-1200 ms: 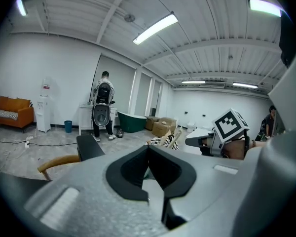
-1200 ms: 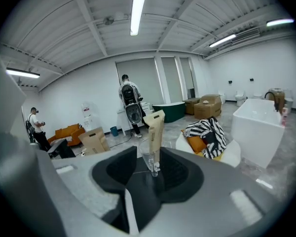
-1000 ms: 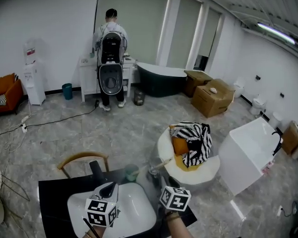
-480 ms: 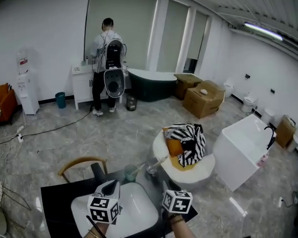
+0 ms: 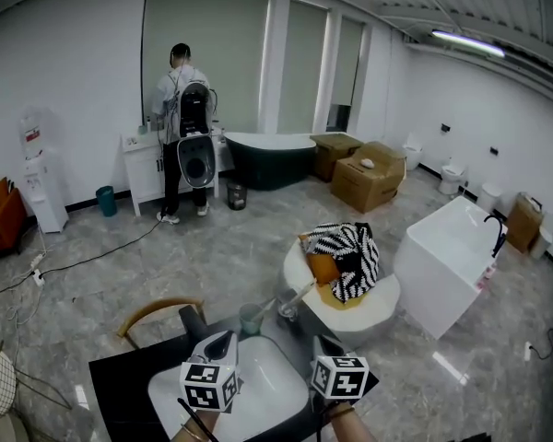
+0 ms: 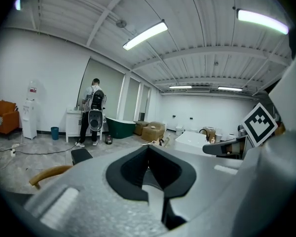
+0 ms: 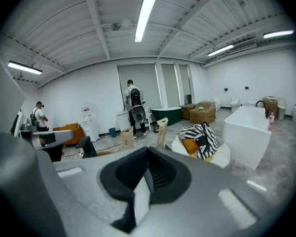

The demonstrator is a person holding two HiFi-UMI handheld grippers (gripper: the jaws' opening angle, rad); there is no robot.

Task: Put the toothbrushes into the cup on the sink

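The head view's bottom edge cuts off my left hand (image 5: 192,431) and right hand (image 5: 339,422). Both grippers' marker cubes hide parts of the sink (image 5: 269,385). The green cup's (image 5: 251,319) contents are too small to tell.

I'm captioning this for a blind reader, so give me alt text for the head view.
The left gripper and right gripper hover shut at a white sink in a black counter; the right's jaws have just closed on nothing. Behind the sink stand a green cup and a glass with a toothbrush leaning in it; far off, a person faces away.
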